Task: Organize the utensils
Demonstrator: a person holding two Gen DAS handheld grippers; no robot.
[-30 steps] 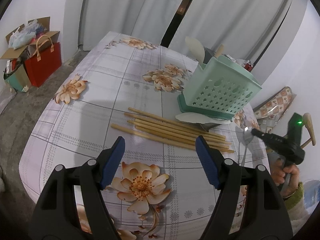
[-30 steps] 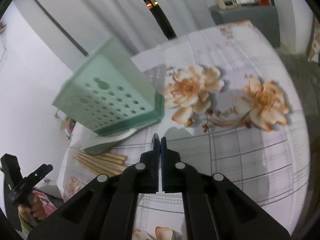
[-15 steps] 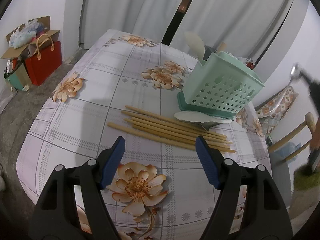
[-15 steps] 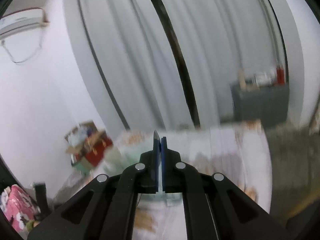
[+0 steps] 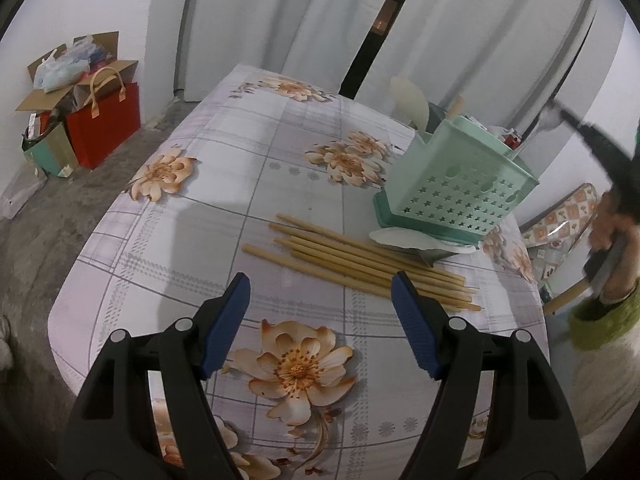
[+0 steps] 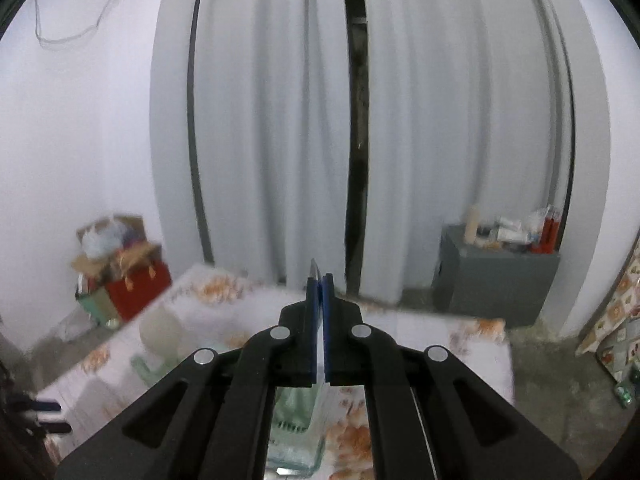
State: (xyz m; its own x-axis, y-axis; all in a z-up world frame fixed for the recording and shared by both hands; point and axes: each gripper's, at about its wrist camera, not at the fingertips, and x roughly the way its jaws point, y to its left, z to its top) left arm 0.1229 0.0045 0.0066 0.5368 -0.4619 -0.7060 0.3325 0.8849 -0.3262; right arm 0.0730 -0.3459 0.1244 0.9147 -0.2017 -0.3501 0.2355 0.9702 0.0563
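A mint-green utensil caddy (image 5: 460, 184) stands on the flowered table (image 5: 248, 184), with a white paddle (image 5: 408, 98) upright in it. Several wooden chopsticks (image 5: 360, 264) lie in front of it, beside a flat white scoop (image 5: 404, 238). My left gripper (image 5: 320, 300) hovers open over the near table, nothing between its blue pads. My right gripper (image 5: 566, 113) is held high at the right, above the caddy, shut on a metal spoon (image 5: 551, 118). In the right wrist view the spoon's thin edge (image 6: 314, 267) pokes out of the right gripper (image 6: 320, 280); the caddy (image 6: 296, 412) is below.
A red bag (image 5: 104, 128) and open boxes sit on the floor at the left. A grey cabinet (image 6: 496, 280) with bottles stands by the curtains. A chair with a patterned cushion (image 5: 560, 220) is at the table's right edge.
My right gripper has risen with the spoon from beside the table's right edge to above the caddy, and its view swung up to the curtains. The left gripper stayed put.
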